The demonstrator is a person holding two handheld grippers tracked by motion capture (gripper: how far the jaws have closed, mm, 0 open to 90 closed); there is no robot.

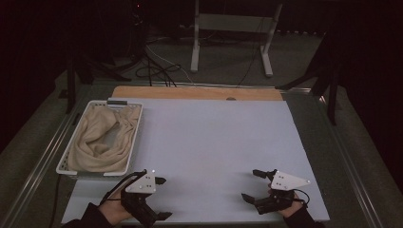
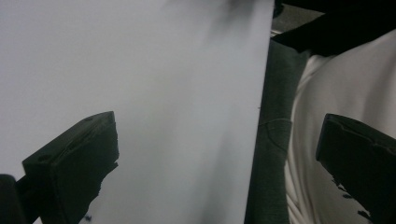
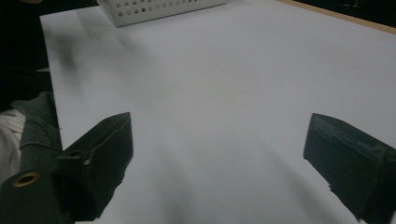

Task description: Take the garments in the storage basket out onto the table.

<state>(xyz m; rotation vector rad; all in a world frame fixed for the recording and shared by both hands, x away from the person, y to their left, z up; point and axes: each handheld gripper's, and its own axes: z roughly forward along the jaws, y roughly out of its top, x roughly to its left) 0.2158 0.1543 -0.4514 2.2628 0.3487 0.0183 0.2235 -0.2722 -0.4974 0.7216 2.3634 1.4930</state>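
Item 1: left tool (image 1: 160, 198), held at the near edge of the surface (image 1: 214, 142), jaws spread wide with nothing between them; in the left gripper view its jaws frame bare white sheet and, past the sheet's edge, the person's pale clothing. Judged a waiting posture, the wide jaws ready to take soft material

Item 2: right tool (image 1: 253, 185), well apart from the left tool along the same near edge, jaws likewise wide and empty; in the right gripper view they straddle plain white sheet, with the basket (image 3: 154, 10) far ahead and to the left of the jaws

Item 3: beige cloth (image 1: 102, 135), bunched and folded on itself inside the white perforated basket (image 1: 134, 142). It lies just beyond the left tool and slightly outboard of it, not touching; from the right tool it is far off, across the sheet. Judged the thing to be worked, being the nearest object to either tool and kept corralled in the basket so it stays put until lifted

Item 4: white sheet covering the surface, bare between and ahead of both tools, probably left open as the laying-out area

Item 5: person's hand (image 1: 111, 212) and dark sleeves, gripping each tool from behind
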